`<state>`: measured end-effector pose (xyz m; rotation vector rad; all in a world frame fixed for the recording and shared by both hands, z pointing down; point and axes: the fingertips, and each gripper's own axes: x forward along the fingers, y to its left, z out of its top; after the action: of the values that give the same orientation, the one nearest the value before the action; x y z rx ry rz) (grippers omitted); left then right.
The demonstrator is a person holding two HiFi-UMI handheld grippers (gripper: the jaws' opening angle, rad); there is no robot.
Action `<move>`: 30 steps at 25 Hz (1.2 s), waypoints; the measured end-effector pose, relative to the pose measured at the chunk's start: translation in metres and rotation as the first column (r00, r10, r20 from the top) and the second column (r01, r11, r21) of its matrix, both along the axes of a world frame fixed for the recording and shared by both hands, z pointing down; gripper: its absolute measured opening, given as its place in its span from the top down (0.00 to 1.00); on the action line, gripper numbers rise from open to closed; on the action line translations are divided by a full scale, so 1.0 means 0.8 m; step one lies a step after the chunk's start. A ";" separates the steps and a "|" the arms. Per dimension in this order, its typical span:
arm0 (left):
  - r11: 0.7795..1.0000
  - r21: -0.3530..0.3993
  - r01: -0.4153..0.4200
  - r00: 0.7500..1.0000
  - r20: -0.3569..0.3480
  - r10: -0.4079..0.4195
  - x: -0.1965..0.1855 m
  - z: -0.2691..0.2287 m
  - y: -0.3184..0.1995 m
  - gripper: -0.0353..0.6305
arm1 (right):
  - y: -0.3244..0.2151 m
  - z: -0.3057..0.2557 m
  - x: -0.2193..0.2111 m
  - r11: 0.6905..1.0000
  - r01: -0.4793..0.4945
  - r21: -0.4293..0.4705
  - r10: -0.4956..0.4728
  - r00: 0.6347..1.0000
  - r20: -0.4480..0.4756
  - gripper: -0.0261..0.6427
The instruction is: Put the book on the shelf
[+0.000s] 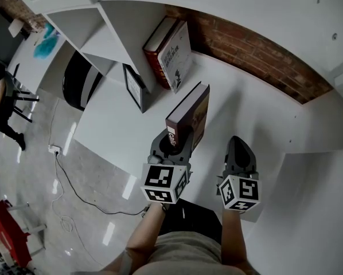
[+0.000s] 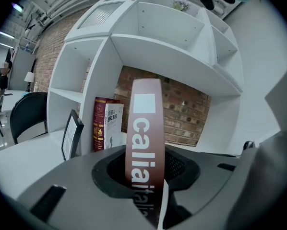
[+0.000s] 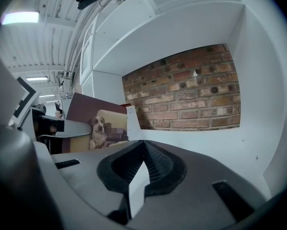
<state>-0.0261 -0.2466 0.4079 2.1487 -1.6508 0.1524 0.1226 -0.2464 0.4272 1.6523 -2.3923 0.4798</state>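
The book (image 1: pixel 192 111) was clamped upright by the left gripper (image 1: pixel 175 137) before the shelf (image 1: pixel 131 22); the right gripper (image 1: pixel 238 145) was closed, empty.

A book (image 1: pixel 188 116) is held upright in the left tongs (image 1: pixel 179 140), above the tabletop (image 1: pixel 257 113) and before the shelf (image 1: pixel 111 33). The right tongs (image 1: pixel 238 145) are positioned to its right. Standing books (image 1: pixel 170 53) are set inside the shelf, and a frame (image 1: pixel 134 87) is stood left of them.

Right gripper (image 3: pixel 143 146) jaws together, empty; book (image 3: pixel 93 121) (dog on cover) left; brick wall (image 3: pixel 182 90) ahead.
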 end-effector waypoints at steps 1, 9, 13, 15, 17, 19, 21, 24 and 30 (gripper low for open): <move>1.000 -0.001 0.006 1.000 0.001 -0.006 -0.002 0.001 -0.001 0.73 | -0.002 0.002 0.000 1.000 0.004 -0.002 -0.004 1.000 0.000 0.94; 1.000 -0.003 0.028 1.000 0.010 -0.028 -0.021 0.011 -0.011 0.73 | -0.003 0.015 -0.007 1.000 0.004 -0.017 -0.004 1.000 -0.002 0.94; 1.000 -0.011 0.008 1.000 0.007 -0.007 -0.031 0.015 -0.025 0.73 | -0.001 0.020 -0.014 0.999 -0.023 -0.033 0.023 1.000 -0.001 0.94; 1.000 -0.009 -0.003 1.000 0.002 0.003 -0.035 0.015 -0.034 0.73 | -0.003 0.021 -0.017 0.999 -0.036 -0.037 0.036 0.999 -0.004 0.94; 1.000 -0.002 -0.014 1.000 0.002 0.014 -0.039 0.014 -0.045 0.73 | -0.008 0.021 -0.022 0.998 -0.045 -0.036 0.044 0.999 -0.012 0.94; 1.000 0.002 -0.024 1.000 0.008 0.024 -0.043 0.015 -0.055 0.73 | -0.015 0.021 -0.028 0.998 -0.050 -0.034 0.049 0.999 -0.018 0.94; 0.999 0.005 -0.037 0.999 0.018 0.037 -0.045 0.016 -0.066 0.73 | -0.020 0.022 -0.034 0.998 -0.053 -0.034 0.052 0.998 -0.023 0.94; 0.998 0.016 -0.053 0.998 0.023 0.053 -0.046 0.015 -0.082 0.73 | -0.027 0.026 -0.040 0.997 -0.059 -0.040 0.058 0.998 -0.029 0.94; 0.998 0.020 -0.052 0.998 0.023 0.051 -0.059 0.023 -0.116 0.73 | -0.043 0.034 -0.050 0.997 -0.058 -0.047 0.056 0.997 -0.056 0.94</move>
<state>-0.0730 -0.3391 0.4264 2.2137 -1.6170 0.1757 0.0830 -0.2805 0.4542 1.6945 -2.2817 0.4916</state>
